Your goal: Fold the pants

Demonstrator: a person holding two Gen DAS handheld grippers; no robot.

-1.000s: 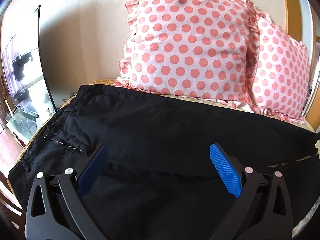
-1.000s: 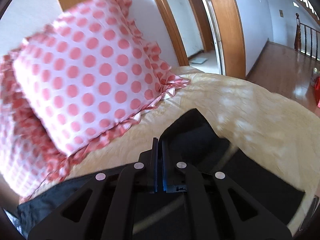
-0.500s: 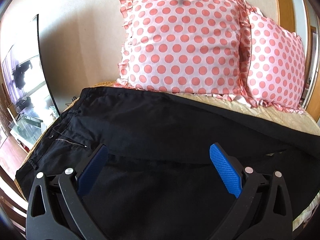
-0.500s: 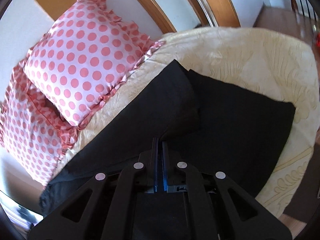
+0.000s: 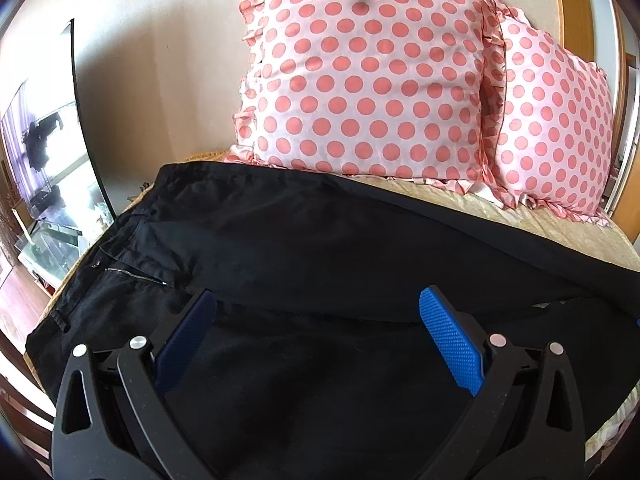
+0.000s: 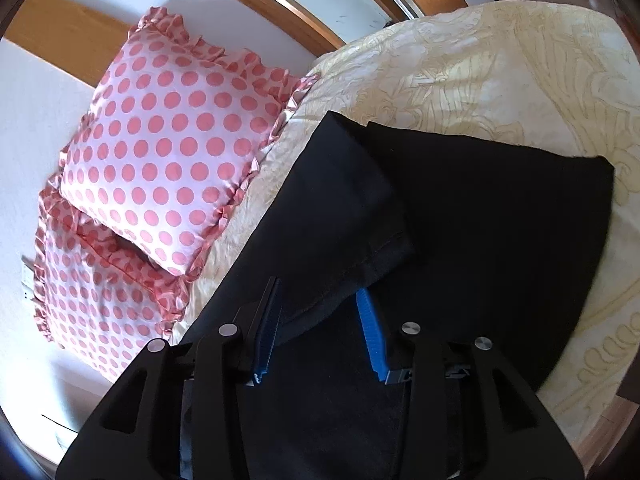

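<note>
Black pants lie spread on a bed, waistband and zipper at the left, one leg laid over the other. My left gripper is open and empty, just above the thigh area. In the right wrist view the two leg ends lie on the bed, the upper leg's hem overlapping the lower one. My right gripper is open, its fingers either side of a fold of the upper leg's hem, not gripping it.
Two pink polka-dot pillows lean at the head of the bed. A cream patterned bedspread covers the bed. The bed's edge is at the left, with wood floor beyond it. A wooden door frame stands behind.
My right gripper has opened and let go of the pant leg, which now lies on the other leg. The left gripper stayed open and shifted only slightly.
</note>
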